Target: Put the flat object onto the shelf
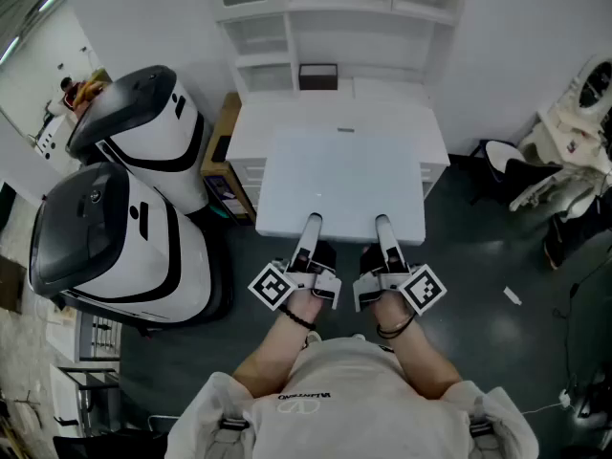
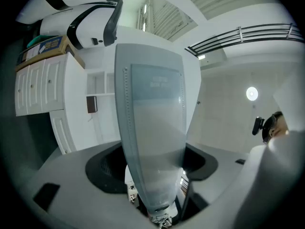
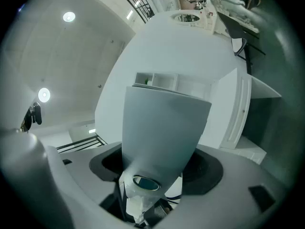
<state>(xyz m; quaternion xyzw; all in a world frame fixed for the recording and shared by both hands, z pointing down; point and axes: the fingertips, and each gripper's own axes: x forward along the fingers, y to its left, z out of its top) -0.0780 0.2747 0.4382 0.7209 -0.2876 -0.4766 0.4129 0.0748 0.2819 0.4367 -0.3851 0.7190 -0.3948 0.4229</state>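
A flat white board (image 1: 339, 185) hangs level in front of me, above a white cabinet top (image 1: 251, 127). My left gripper (image 1: 311, 229) and right gripper (image 1: 384, 229) each hold the board's near edge, side by side. In the left gripper view the board (image 2: 152, 128) rises straight out of the left gripper (image 2: 157, 210) and hides most of what lies beyond. The right gripper view has the board (image 3: 164, 128) standing the same way in the right gripper (image 3: 143, 200). The white shelf unit (image 1: 335, 12) stands against the wall behind the cabinet.
A small dark box (image 1: 317, 75) sits on a low shelf of the unit. Two large white-and-black machines (image 1: 143, 122) (image 1: 115, 247) stand close on the left. A wooden stand (image 1: 222, 137) is wedged beside the cabinet. A white chair and clutter (image 1: 574, 142) are on the right.
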